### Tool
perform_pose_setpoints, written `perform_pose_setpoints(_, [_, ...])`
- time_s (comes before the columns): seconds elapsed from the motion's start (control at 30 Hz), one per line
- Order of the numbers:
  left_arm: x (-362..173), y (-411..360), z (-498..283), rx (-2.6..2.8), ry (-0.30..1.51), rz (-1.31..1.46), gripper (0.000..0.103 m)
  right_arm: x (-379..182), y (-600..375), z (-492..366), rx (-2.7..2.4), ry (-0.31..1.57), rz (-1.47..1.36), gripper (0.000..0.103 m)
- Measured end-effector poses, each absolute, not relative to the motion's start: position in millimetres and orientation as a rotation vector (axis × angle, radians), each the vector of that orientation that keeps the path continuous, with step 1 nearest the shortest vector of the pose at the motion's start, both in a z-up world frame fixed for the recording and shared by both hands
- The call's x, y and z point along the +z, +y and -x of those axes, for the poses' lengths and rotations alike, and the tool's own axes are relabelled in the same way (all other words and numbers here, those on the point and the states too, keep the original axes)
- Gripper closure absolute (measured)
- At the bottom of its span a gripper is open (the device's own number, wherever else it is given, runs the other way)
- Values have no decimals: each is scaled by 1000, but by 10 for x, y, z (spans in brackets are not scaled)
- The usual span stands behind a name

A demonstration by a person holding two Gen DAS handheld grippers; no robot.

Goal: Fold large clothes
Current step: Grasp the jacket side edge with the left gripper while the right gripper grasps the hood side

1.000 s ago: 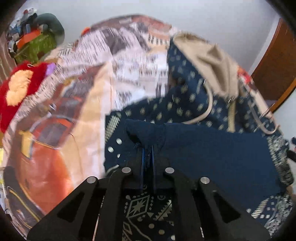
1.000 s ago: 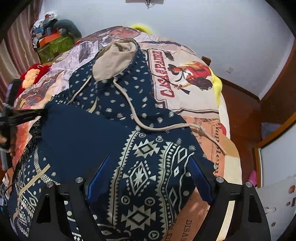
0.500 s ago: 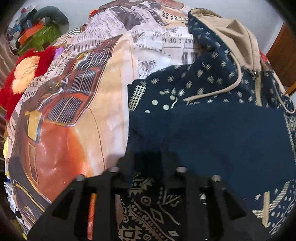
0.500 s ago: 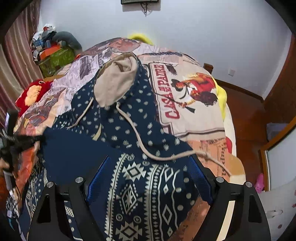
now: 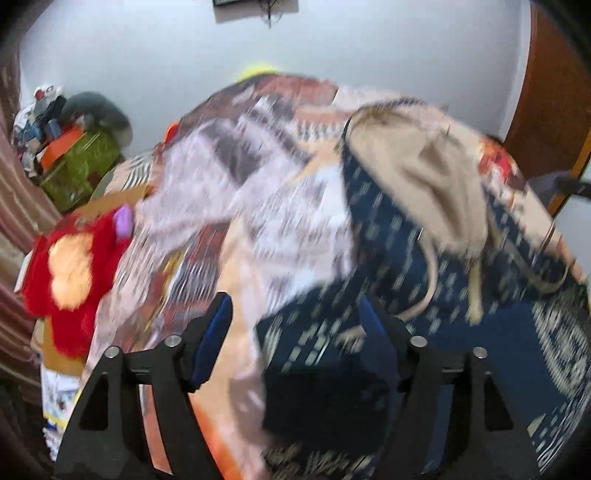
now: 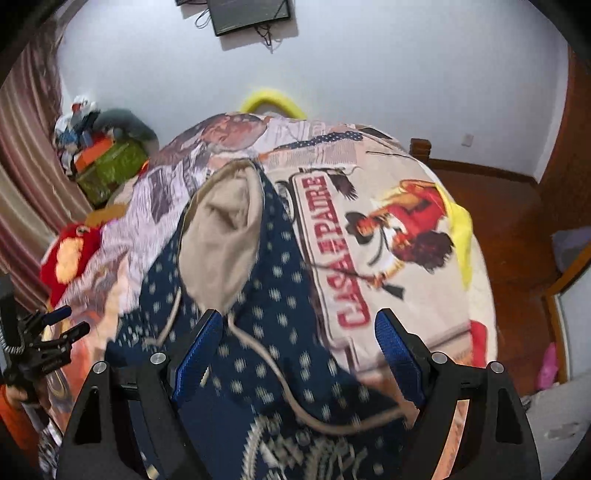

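A navy patterned hoodie [image 6: 280, 266] with a beige-lined hood [image 6: 221, 236] and beige drawstrings lies spread on the bed's printed blanket [image 6: 399, 236]. In the blurred left wrist view, my left gripper [image 5: 295, 332] hovers over the hoodie's [image 5: 391, 236] left edge. Its jaws are opening and its blue pads [image 5: 216, 332] press on nothing. My right gripper [image 6: 297, 350] stands open above the hoodie's chest, with a drawstring [image 6: 280, 384] lying on the cloth below it. The left gripper [image 6: 55, 332] also shows at the left edge of the right wrist view.
A red and yellow plush toy [image 5: 74, 280] lies at the bed's left side, near a striped curtain [image 6: 26, 177]. A green box [image 6: 107, 170] with piled items stands at the far left corner. Wooden floor [image 6: 509, 229] lies to the right, and a screen [image 6: 247, 14] hangs on the wall.
My left gripper let go of the navy fold it was pinching, spread its jaws and lifted away. My right gripper, open throughout, drew back, so more of the bed shows.
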State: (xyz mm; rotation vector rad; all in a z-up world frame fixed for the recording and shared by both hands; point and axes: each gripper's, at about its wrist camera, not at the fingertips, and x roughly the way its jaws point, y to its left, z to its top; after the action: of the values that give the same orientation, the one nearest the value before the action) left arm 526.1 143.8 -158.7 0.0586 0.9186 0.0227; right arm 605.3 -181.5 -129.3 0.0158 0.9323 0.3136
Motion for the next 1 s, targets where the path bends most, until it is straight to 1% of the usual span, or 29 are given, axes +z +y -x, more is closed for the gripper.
perform_pose_setpoints(0.2, [-1568, 1216, -5866, -9, 904, 16, 29, -1542, -1585, -6582, 304, 972, 5, 19])
perform_pose_setpoints(0.4, [-1928, 1159, -6500, -14, 979, 111, 30, -1876, -1435, -7041, 322, 1030, -89, 19])
perform_pose_setpoints(0.5, [-2102, 1199, -6691, -1, 1004, 163, 30, -2060, -1388, -7248, 330, 1065, -158, 20])
perform_pose_setpoints(0.6, [-2265, 1267, -6848, -12, 1022, 259, 30, -2208, -1346, -7395, 330, 1092, -186, 28])
perform_pose_setpoints(0.63, [-2323, 1298, -6892, -19, 1026, 308, 34, -2257, -1332, -7432, 339, 1105, -198, 33])
perform_pose_setpoints(0.67, [-2358, 1311, -6917, -25, 1028, 337, 43, -2302, -1321, -7460, 357, 1121, -217, 38])
perform_pose_setpoints(0.7, [-2376, 1308, -6931, -27, 1024, 355, 46, -2337, -1310, -7470, 368, 1124, -231, 40])
perform_pose_setpoints(0.73, [-2376, 1301, -6935, -29, 1017, 361, 58, -2348, -1295, -7462, 367, 1113, -227, 45])
perform_pose_setpoints(0.77, [-2365, 1279, -6936, -51, 1014, 367, 79, -2347, -1261, -7442, 385, 1102, -213, 54])
perform_pose_setpoints(0.8, [-2344, 1236, -6934, -83, 1018, 371, 85, -2345, -1225, -7427, 401, 1098, -203, 61])
perform_pose_setpoints(0.83, [-2311, 1187, -6928, -73, 1015, 353, 91, -2336, -1195, -7402, 408, 1095, -193, 71])
perform_pose_setpoints(0.87, [-2279, 1152, -6920, -69, 1011, 332, 93, -2323, -1167, -7378, 411, 1088, -186, 78])
perform_pose_setpoints(0.93, [-2167, 1039, -6856, -88, 995, 270, 94, -2271, -1121, -7313, 426, 1071, -159, 87])
perform_pose_setpoints(0.97, [-2096, 999, -6813, -100, 982, 252, 94, -2228, -1096, -7264, 426, 1056, -138, 91])
perform_pose_setpoints(1.0, [-1990, 963, -6743, -118, 963, 238, 95, -2191, -1081, -7221, 430, 1045, -125, 92])
